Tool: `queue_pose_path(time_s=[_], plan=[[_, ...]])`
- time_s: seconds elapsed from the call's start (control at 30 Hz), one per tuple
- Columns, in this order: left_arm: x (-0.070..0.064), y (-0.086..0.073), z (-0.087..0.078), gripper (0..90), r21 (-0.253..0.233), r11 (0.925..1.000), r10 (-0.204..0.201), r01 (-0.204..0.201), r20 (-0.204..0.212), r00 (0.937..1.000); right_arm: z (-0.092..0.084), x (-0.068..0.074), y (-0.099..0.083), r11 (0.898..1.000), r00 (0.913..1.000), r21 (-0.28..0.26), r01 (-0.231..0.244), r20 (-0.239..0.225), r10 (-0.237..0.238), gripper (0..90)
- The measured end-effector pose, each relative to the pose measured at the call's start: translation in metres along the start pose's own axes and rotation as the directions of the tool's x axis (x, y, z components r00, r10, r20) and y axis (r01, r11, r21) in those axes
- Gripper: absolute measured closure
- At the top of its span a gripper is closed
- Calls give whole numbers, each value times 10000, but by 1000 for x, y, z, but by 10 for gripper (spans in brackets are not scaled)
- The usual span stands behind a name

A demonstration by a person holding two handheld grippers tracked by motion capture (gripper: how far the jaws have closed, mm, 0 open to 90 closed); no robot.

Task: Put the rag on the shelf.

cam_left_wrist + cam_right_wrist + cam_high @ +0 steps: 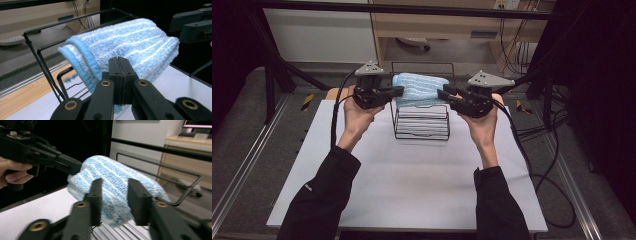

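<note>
Item: folded light-blue towel (419,89) with pale stripes, plush pile, resting across the top of a black wire rack (422,127) at the far middle of the white worktop (412,185). High view: left tongs (399,91) meet the towel's left end, right tongs (441,93) its right end, a hand behind each; the towel spans the gap between them above the rack's ribbed base. Left gripper view: left tongs (119,65) are pressed fully together, tips touching the lower near edge of the towel (125,47); whether any pile is pinched between them cannot be told, so they read as closed, not as a sure hold. The folded hems show as thick blue piping on the left, several layers deep; the rack's rails (47,62) run beneath and behind. Right gripper view: right tongs (115,195) stand parted, one pad either side of the towel's rounded end (112,185), with gaps visible, so not yet clamping; the left tongs (75,167) touch its far end. Handling, judged: light, soft, limp, non-fragile, not slippery; it will sag and unfold if lifted by one layer. Best hold: across the whole folded thickness at each end, tongs well in from the edge, both ends raised level, clear of the rack wires.
</note>
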State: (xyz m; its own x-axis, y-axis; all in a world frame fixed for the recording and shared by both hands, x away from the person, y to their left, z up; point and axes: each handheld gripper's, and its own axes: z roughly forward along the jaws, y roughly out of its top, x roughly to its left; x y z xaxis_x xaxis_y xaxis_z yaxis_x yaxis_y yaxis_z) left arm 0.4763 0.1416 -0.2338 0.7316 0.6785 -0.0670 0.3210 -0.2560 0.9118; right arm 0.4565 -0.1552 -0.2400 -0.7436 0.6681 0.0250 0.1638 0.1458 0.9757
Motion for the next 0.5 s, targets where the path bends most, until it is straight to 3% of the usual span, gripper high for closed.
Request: queue_pose_path(time_s=[0.2, 0.5], plan=[[0, -10, 3, 888, 66, 9999, 88, -88, 12, 10000, 8, -1, -9, 9952, 9987, 838, -505, -36, 510, 870], [2, -22, 14, 888, 330, 9993, 208, -203, -151, 9997, 17, -10, -29, 9904, 9968, 1147, -776, 255, 751, 890]])
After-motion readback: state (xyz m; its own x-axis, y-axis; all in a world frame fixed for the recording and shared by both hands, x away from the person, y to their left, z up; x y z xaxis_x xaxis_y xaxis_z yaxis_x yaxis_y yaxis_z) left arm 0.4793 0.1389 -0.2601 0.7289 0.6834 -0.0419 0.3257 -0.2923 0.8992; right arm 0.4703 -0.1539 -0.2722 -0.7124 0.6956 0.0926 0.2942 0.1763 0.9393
